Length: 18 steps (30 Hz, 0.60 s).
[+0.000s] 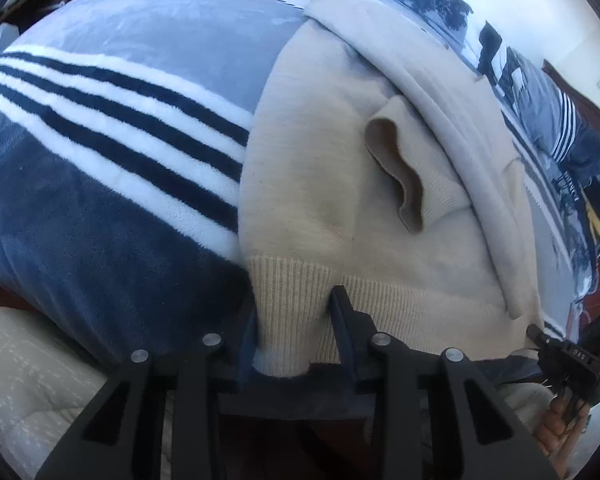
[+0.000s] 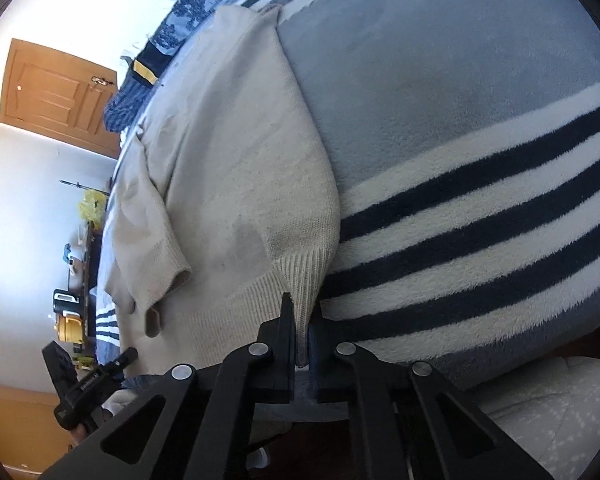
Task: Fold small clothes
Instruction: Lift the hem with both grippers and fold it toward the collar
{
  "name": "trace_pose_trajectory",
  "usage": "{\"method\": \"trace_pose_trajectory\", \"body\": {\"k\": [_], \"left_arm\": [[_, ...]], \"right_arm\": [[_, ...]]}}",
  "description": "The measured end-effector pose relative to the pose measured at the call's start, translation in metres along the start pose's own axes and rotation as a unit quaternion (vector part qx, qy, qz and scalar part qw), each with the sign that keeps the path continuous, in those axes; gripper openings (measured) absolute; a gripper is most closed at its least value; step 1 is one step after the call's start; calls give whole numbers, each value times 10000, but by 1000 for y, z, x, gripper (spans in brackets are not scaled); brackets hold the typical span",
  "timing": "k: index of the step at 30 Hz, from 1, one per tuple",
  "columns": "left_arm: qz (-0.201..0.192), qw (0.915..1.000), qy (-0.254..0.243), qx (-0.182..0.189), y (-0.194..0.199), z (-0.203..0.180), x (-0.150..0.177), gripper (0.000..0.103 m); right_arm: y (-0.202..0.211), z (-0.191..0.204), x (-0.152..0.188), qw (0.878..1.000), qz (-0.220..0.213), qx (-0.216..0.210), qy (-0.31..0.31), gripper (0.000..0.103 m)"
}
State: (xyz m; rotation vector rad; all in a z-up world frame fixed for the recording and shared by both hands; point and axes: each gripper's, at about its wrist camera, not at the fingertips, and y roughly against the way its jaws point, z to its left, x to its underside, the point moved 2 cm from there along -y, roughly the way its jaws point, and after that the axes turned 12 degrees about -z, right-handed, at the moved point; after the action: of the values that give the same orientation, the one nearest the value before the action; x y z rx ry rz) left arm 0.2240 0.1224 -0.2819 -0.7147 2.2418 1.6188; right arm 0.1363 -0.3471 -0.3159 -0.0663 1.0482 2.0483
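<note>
At the sweater (image 1: 320, 184) hem, both down-tilted claws grip ribbing: left claw (image 1: 294, 320) part-open, right claw (image 2: 302, 320) pinched tight.

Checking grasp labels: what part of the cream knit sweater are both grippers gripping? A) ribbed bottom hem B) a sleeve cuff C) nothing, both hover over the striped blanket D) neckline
A: the left gripper and the right gripper each have the ribbed bottom hem of the cream knit sweater pinched between their fingers, while the sleeve cuff lies free on top.
</note>
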Motion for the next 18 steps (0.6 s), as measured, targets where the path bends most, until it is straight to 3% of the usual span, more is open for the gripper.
{"method": "trace_pose_trajectory", "body": {"k": [7,8,12,18], "left_arm": [[-19,9997,153,165,-4,-3,-2,36],[-9,9995,240,225,-5,-3,-4,34],[39,9987,415,276,-10,3,-6,11],[-41,9964,694,477,3,15,-13,7]], "right_arm": [[-3,1,3,9999,97,12,-35,8],[-5,0,4,9999,133,15,-66,8],[-8,-4,2,9994,145,-54,-317,8],[-5,-4,3,9991,45,-16,-426,6]]}}
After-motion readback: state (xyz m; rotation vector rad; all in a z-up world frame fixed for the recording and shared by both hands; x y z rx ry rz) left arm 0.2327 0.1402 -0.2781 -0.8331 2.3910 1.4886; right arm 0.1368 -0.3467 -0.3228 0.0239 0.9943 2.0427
